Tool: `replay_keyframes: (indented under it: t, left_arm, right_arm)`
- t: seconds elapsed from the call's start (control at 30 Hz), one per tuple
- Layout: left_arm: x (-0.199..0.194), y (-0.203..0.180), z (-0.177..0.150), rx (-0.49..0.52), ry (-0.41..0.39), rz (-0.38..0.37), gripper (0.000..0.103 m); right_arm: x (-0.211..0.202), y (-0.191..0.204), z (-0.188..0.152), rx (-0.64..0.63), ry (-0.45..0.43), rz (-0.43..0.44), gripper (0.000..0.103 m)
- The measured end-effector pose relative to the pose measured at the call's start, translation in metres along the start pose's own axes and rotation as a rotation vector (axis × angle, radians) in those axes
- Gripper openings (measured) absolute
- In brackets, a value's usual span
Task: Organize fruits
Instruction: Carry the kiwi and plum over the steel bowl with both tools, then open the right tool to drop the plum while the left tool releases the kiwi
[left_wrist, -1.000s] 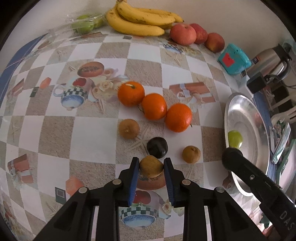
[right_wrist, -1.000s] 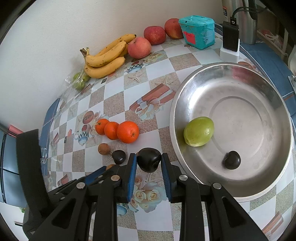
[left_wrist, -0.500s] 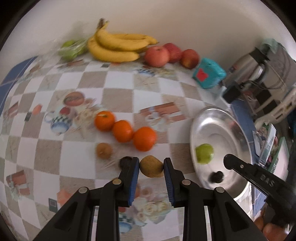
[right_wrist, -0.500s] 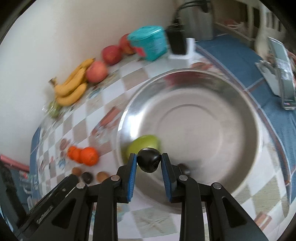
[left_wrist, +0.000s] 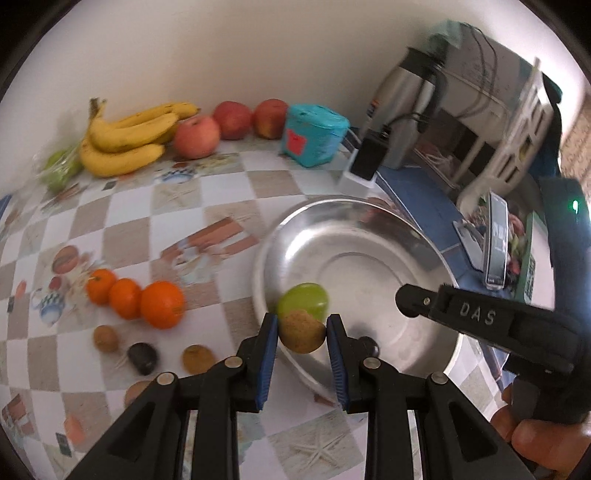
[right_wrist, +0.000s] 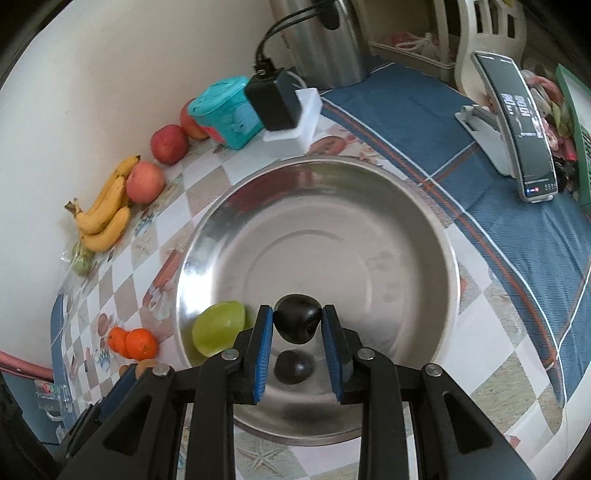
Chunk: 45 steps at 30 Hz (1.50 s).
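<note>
I hold two small fruits, one in each hand-held gripper, both poised at a wide steel bowl (right_wrist: 424, 206) on the tiled-pattern table (left_wrist: 122, 236). My left hand-held gripper (left_wrist: 302, 334) has its blue pads closed against the sides of a brown fruit (left_wrist: 302, 331), rough-skinned and roundish, hanging just over the bowl's near rim. My right hand-held gripper (right_wrist: 297, 325) is closed on a dark plum-like fruit (right_wrist: 297, 323), glossy and almost black, held above the bowl's floor. Directly below it lies a second dark fruit (right_wrist: 293, 366), and to its left a green fruit (right_wrist: 218, 326) rests against the bowl's wall.

Both held fruits look light and firm. I judge the dark one's smooth skin slippery, so the pads belong across its widest middle, as they sit now. The brown one's matte skin should grip better. Either would bruise or roll if dropped onto bare steel.

Three oranges (left_wrist: 162, 303) and more small fruits wait on the table to the left.
</note>
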<state>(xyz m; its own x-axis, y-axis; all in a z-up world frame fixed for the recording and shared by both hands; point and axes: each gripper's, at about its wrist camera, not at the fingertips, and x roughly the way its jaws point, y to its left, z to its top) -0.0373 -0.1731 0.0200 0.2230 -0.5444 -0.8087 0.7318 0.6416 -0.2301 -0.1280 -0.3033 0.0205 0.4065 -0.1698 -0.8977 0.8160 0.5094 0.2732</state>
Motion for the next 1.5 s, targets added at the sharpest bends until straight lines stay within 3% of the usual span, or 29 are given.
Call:
replay_keyframes:
  t: [0.3, 0.77, 0.9, 1.17, 1.33, 1.5]
  left_arm:
    - [0.016, -0.022, -0.005, 0.062, -0.001, -0.017, 0.029]
    - [0.029, -0.018, -0.01, 0.028, 0.064, -0.028, 0.03]
    - [0.03, -0.018, -0.01, 0.028, 0.069, -0.031, 0.031]
    - [0.026, -0.017, -0.007, 0.018, 0.062, -0.035, 0.031]
    - [0.017, -0.009, -0.002, -0.01, 0.043, -0.012, 0.031]
    - [0.007, 0.019, 0.004, -0.106, 0.02, 0.019, 0.031]
  right_arm:
    - [0.005, -0.016, 0.0, 0.049, -0.011, -0.032, 0.028]
    - [0.011, -0.017, -0.001, 0.055, 0.009, -0.049, 0.029]
    - [0.009, -0.015, 0.0, 0.045, -0.002, -0.061, 0.04]
    - [0.004, -0.014, 0.002, 0.049, -0.015, -0.056, 0.04]
    - [0.003, -0.013, 0.003, 0.042, -0.02, -0.053, 0.04]
    - [0.004, -0.01, 0.002, 0.03, -0.01, -0.05, 0.04]
